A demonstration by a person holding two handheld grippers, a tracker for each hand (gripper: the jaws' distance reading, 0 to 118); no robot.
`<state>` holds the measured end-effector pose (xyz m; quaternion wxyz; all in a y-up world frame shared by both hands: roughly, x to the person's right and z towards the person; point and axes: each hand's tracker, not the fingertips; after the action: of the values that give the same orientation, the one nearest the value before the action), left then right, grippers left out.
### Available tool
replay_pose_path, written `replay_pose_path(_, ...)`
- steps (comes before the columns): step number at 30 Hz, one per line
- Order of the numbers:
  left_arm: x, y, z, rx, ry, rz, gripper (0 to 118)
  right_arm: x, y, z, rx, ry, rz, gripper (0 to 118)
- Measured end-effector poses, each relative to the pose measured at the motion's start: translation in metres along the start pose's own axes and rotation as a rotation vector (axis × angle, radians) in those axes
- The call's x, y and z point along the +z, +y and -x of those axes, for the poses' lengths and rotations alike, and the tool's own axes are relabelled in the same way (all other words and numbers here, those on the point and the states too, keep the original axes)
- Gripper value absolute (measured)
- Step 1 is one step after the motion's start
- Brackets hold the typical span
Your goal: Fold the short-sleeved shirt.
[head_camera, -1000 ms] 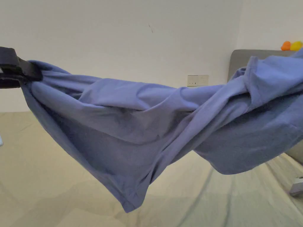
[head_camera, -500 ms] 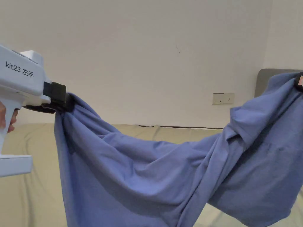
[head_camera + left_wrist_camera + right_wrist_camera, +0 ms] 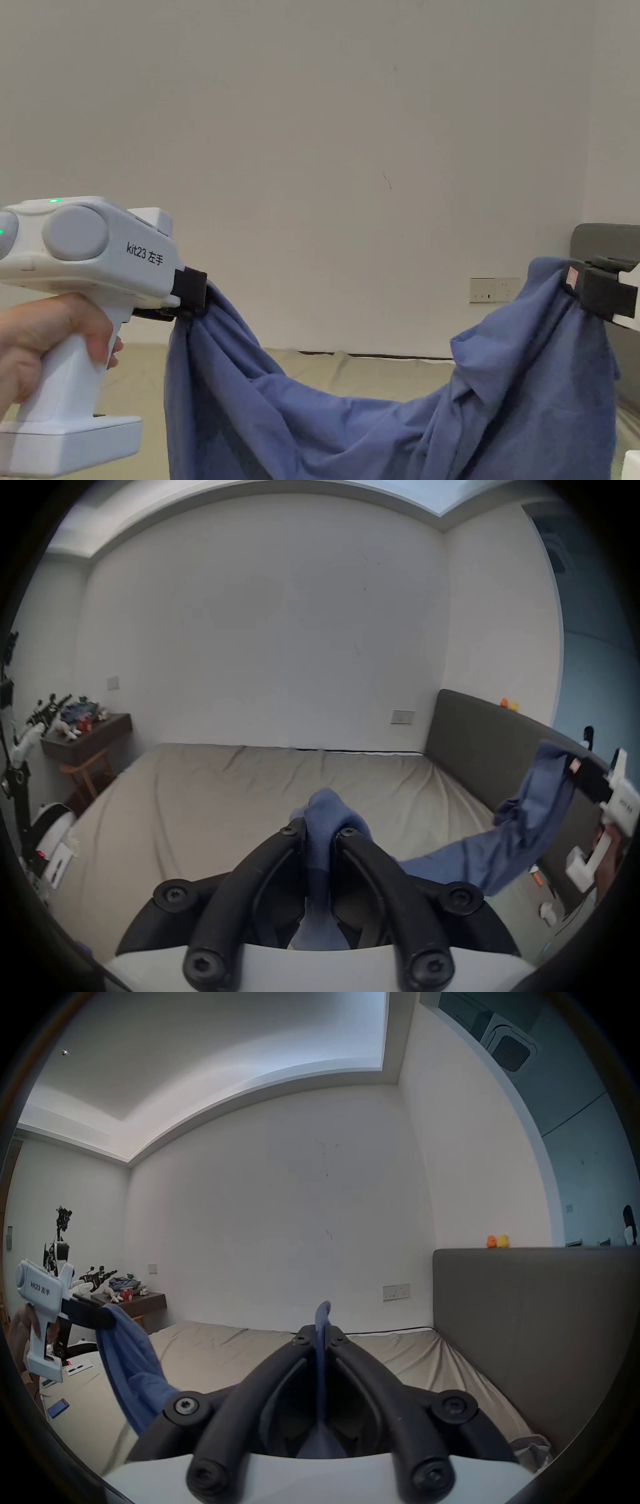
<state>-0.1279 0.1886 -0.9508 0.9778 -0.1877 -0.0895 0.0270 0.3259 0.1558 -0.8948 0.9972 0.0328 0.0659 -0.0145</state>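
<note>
Up in the air, the blue shirt (image 3: pixel 387 412) sags between two grips, one bunch pinched between the left gripper's (image 3: pixel 199 299) fingers (image 3: pixel 349 843), another between the right gripper's (image 3: pixel 578 284). Both are held level, well apart, a hand (image 3: pixel 44 340) around the left handle. Below lies the bed (image 3: pixel 221 791), its headboard (image 3: pixel 530 1324) on the right.

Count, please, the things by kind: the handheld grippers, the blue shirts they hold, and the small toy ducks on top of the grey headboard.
Grippers: 2, the left gripper and the right gripper
Blue shirt: 1, with both grippers shut on it
Toy ducks: 2, an orange duck and a yellow duck on the headboard
Total: 5
</note>
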Motion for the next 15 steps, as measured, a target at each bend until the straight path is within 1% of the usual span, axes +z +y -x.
replay_pose_path(1, -0.009, -0.004, 0.000, -0.002, -0.002, 0.021, 10, -0.006, -0.011, -0.005, -0.004, 0.007, 0.009, 3)
replay_pose_path(3, -0.027, -0.020, -0.001, -0.008, 0.017, 0.044, 10, -0.014, -0.037, -0.010, -0.018, -0.009, 0.065, 3)
replay_pose_path(4, -0.036, -0.030, 0.007, -0.020, 0.018, 0.062, 10, -0.014, -0.051, -0.013, -0.044, -0.002, 0.097, 3)
replay_pose_path(5, -0.040, -0.043, 0.010, -0.001, 0.014, 0.099, 10, -0.013, -0.066, -0.018, -0.090, 0.015, 0.138, 3)
replay_pose_path(6, -0.042, -0.059, 0.014, 0.024, -0.002, 0.130, 10, -0.008, -0.079, -0.020, -0.094, 0.011, 0.138, 3)
replay_pose_path(7, -0.040, -0.074, 0.017, 0.031, -0.025, 0.150, 10, -0.001, -0.091, -0.019, -0.121, 0.012, 0.180, 3)
replay_pose_path(8, -0.041, -0.090, 0.025, 0.046, -0.044, 0.164, 10, 0.008, -0.102, -0.019, -0.117, 0.025, 0.200, 3)
replay_pose_path(10, -0.025, -0.125, 0.031, 0.066, -0.057, 0.200, 10, 0.036, -0.119, -0.015, -0.080, 0.028, 0.222, 3)
replay_pose_path(12, -0.003, -0.155, 0.036, 0.062, -0.055, 0.204, 10, 0.068, -0.130, -0.009, -0.065, 0.034, 0.249, 3)
replay_pose_path(15, 0.042, -0.202, 0.035, 0.069, -0.064, 0.215, 10, 0.128, -0.145, 0.001, -0.102, 0.060, 0.262, 3)
